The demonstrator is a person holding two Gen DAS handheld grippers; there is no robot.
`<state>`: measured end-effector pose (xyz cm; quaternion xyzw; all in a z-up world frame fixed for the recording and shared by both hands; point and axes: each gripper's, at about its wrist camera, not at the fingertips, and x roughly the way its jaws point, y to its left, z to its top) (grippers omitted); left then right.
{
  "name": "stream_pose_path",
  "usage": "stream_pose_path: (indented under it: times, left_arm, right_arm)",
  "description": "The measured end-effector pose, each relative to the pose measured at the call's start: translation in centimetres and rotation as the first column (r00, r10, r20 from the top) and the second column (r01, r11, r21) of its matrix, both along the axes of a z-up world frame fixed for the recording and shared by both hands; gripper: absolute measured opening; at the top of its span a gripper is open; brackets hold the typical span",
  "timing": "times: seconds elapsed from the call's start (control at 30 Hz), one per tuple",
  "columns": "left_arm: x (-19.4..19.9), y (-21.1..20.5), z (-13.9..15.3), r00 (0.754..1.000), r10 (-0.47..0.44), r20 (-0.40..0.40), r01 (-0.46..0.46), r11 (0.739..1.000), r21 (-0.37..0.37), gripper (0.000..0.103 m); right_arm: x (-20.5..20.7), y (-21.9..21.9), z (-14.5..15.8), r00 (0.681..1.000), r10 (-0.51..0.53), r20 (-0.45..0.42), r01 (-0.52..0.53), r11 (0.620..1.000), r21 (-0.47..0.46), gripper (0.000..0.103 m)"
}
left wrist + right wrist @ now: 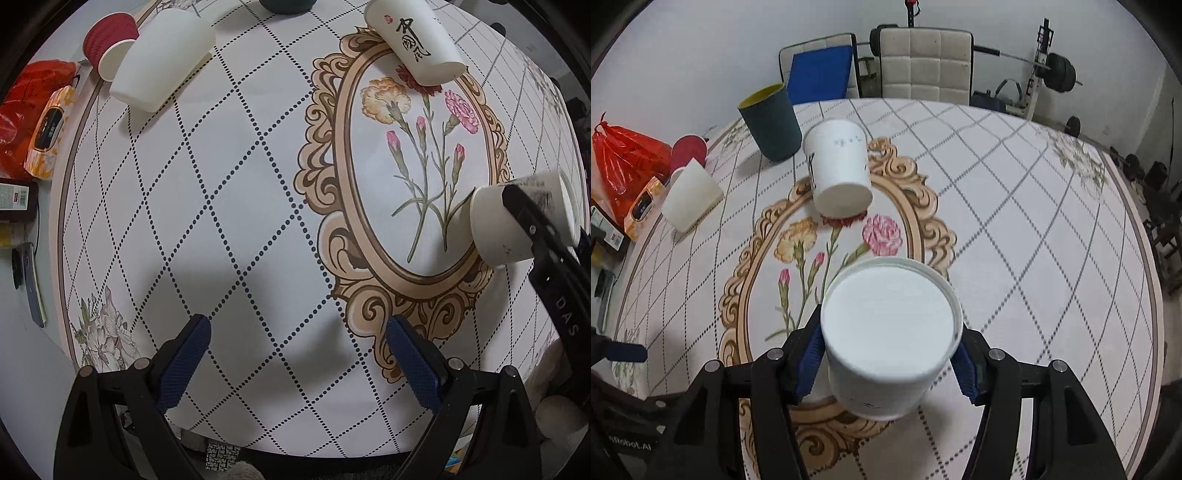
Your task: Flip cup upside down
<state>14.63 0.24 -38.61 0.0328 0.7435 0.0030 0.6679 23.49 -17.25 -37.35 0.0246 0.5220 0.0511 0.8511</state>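
My right gripper (890,354) is shut on a white paper cup (890,332), held between its blue pads with the flat bottom facing the camera, above the flowered tablecloth (1015,221). The same cup shows in the left wrist view (517,221) at the right edge, tilted on its side in the right gripper's black fingers (532,229). My left gripper (299,354) is open and empty, low over the near part of the table.
A white cup with black writing (413,40) (840,166) stands upside down at the oval's far end. A plain white cup (162,59) (690,195), a red cup (107,40) (687,151) and a dark teal cup (772,122) stand far left. Red bag (624,162), tissue pack (50,129), chairs (923,62) beyond.
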Motion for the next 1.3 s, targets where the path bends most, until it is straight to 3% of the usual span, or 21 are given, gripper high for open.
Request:
stream_pose_path:
  times: [0.2, 0.33, 0.5, 0.67, 0.9, 1.3]
  left_arm:
    - [-0.1, -0.7, 0.9, 1.0, -0.022, 0.017, 0.022, 1.0, -0.002, 0.097]
    - [0.0, -1.3, 2.5, 0.997, -0.046, 0.063, 0.046, 0.999, 0.0, 0.097]
    - [-0.3, -1.7, 5.1, 0.988, -0.083, 0.131, 0.083, 0.997, 0.004, 0.097]
    - [-1.7, -1.7, 9.4, 0.965, -0.135, 0.223, 0.141, 0.99, -0.01, 0.097]
    - [-4.3, -1.5, 16.1, 0.912, -0.199, 0.359, 0.211, 0.978, 0.007, 0.097]
    - [-12.0, -2.3, 27.6, 0.839, -0.143, 0.525, 0.188, 0.982, -0.034, 0.097]
  right_arm:
    - [-1.0, -0.3, -0.3, 0.999, -0.022, -0.025, 0.022, 1.0, -0.001, 0.066]
    - [-1.0, -0.8, 0.3, 0.997, -0.051, -0.049, 0.052, 0.999, 0.007, 0.087]
    - [-1.8, -1.3, 2.7, 0.991, -0.104, -0.081, 0.104, 0.995, 0.0, 0.093]
    - [-4.8, -2.1, 7.7, 0.978, -0.205, -0.045, 0.2, 0.976, -0.086, 0.093]
    - [-10.5, -3.5, 14.5, 0.945, -0.324, -0.033, 0.317, 0.938, -0.142, 0.093]
    - [-20.2, -3.9, 27.8, 0.946, -0.314, 0.076, 0.322, 0.939, -0.123, 0.097]
